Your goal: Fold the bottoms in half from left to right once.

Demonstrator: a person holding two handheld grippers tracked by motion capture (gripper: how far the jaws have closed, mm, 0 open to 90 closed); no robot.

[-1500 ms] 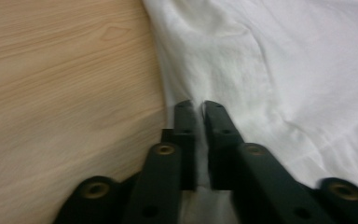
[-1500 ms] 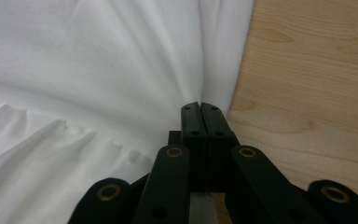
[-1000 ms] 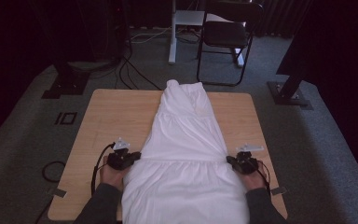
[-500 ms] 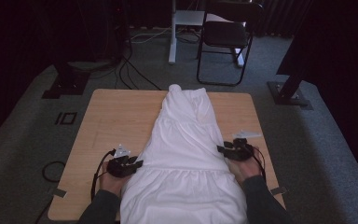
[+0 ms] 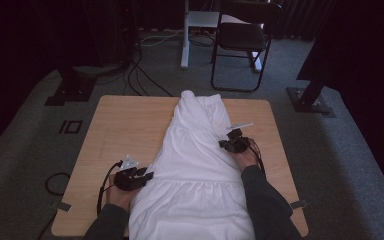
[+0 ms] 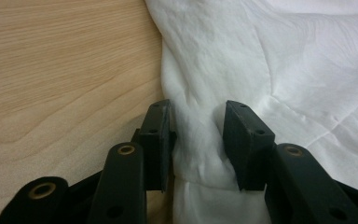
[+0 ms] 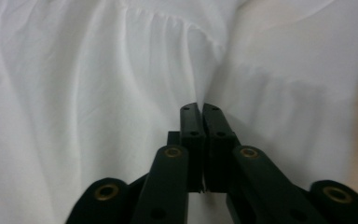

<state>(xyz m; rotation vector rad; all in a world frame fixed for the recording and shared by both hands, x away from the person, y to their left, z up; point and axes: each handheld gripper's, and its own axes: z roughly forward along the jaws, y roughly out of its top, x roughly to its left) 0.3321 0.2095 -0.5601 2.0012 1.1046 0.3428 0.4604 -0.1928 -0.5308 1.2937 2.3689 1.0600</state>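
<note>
A long white garment (image 5: 195, 170) lies lengthwise down the middle of the wooden table (image 5: 125, 125). My left gripper (image 5: 147, 176) rests at the garment's left edge near the front. Its jaws have just been opening and stand open (image 6: 198, 126), with a raised fold of the white cloth (image 6: 223, 60) between the pads. My right gripper (image 5: 224, 145) sits on the garment's right edge about halfway up the table. Its jaws (image 7: 201, 109) are shut, and a crease of the cloth (image 7: 98, 93) runs straight out from their tips, pinched there.
Bare wood runs down both sides of the garment. Beyond the table's far edge stand a black folding chair (image 5: 240, 40), a white post (image 5: 185, 35) and two black stand bases (image 5: 310, 100) (image 5: 65, 92). Cables (image 5: 140, 75) cross the grey carpet.
My right gripper has travelled away from me along the garment's right edge, from near the hem to mid-table. The left gripper has stayed put.
</note>
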